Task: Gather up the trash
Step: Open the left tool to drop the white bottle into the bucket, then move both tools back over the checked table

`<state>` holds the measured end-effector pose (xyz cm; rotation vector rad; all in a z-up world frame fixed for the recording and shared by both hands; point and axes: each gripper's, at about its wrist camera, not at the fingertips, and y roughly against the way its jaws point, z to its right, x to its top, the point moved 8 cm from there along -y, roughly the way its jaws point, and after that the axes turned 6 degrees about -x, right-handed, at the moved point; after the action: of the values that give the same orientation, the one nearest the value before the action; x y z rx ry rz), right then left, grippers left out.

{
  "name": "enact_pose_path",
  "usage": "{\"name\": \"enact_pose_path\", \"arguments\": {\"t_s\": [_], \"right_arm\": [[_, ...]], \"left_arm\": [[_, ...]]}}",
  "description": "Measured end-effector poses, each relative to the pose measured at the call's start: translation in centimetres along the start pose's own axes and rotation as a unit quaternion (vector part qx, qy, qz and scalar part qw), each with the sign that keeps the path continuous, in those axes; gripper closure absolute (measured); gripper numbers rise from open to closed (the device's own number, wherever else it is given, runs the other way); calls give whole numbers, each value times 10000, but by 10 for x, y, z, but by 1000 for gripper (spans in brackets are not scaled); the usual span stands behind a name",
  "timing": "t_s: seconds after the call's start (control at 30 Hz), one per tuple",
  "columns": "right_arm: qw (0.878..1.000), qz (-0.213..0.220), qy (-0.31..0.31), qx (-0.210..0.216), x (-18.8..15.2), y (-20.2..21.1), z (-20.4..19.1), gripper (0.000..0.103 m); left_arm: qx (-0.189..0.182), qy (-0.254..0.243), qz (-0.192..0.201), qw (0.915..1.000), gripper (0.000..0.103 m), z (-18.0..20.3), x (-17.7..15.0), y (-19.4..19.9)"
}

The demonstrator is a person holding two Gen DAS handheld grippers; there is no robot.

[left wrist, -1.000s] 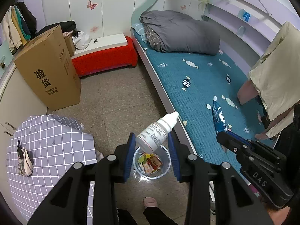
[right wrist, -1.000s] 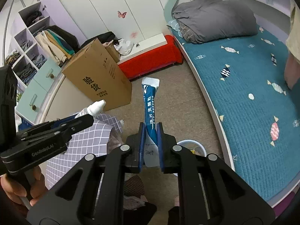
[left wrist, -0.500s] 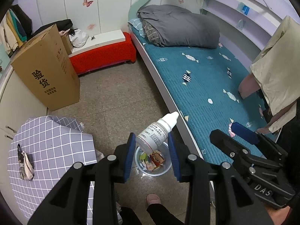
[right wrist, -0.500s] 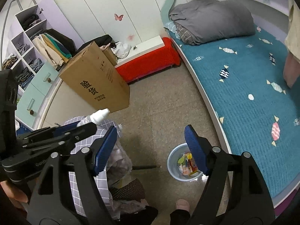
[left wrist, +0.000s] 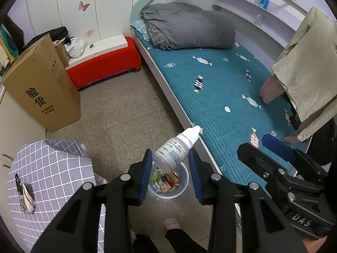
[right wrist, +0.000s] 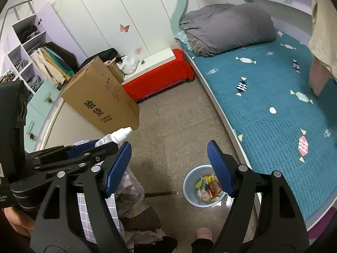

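While your left gripper [left wrist: 170, 169] hangs over the floor, its blue pads [left wrist: 145, 172] are clamped on a small white dropper bottle [left wrist: 175, 148], cap tilted up and away toward the bed [left wrist: 214, 88]. The bottle sits directly above the clear blue trash bin [left wrist: 167, 193] in the left wrist view; the bin stands on the speckled floor [left wrist: 118, 113] just beside the bed edge and already holds colourful wrappers [right wrist: 207, 186]. Your right gripper [right wrist: 169, 168] is spread wide with nothing between its fingers [right wrist: 220, 168]; in its own view the bin shows behind the right-hand finger. From the right wrist view the left gripper is at the left edge, with the bottle's cap [right wrist: 122, 133] poking out past it. A table with a grey checked cloth [left wrist: 48, 168] sits at lower left, a small crumpled item [left wrist: 24, 194] lying on it; you can't tell what that item is. A brown cardboard box [left wrist: 42, 86] stands near the wall beside a red-covered bench [left wrist: 105, 63]. A grey folded duvet [left wrist: 189, 29] lies at the head of the bed. Your pink slipper [left wrist: 171, 224] is on the floor near the bin.
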<state>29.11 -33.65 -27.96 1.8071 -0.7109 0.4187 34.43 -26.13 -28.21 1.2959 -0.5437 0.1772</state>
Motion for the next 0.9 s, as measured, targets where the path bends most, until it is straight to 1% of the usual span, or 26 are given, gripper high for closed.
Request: {"name": "enact_pose_path", "arguments": {"t_s": [0.13, 0.17, 0.2, 0.23, 0.27, 0.33, 0.63, 0.9], "right_arm": [[9999, 113, -93, -83, 3, 6, 9, 29], [9998, 137, -124, -103, 3, 8, 12, 29], [9997, 159, -152, -126, 4, 9, 15, 29], [9996, 171, -187, -143, 3, 11, 18, 29], [9995, 171, -207, -149, 3, 11, 19, 29], [9994, 159, -251, -159, 4, 11, 21, 29], [9999, 93, -135, -37, 2, 10, 12, 29], [9996, -40, 159, 234, -4, 4, -17, 29]], "left_arm": [[-54, -68, 12, 10000, 67, 6, 3, -4], [6, -111, 54, 9999, 67, 7, 5, -3], [64, -134, 55, 9999, 55, 7, 5, -4], [90, -140, 42, 9999, 37, 8, 5, -6], [71, -133, 53, 9999, 36, 8, 4, -6], [11, -119, 26, 9999, 36, 10, 3, -7], [68, 50, 59, 9999, 35, 3, -3, 0], [237, 444, 198, 9985, 35, -23, -16, 19]]}}
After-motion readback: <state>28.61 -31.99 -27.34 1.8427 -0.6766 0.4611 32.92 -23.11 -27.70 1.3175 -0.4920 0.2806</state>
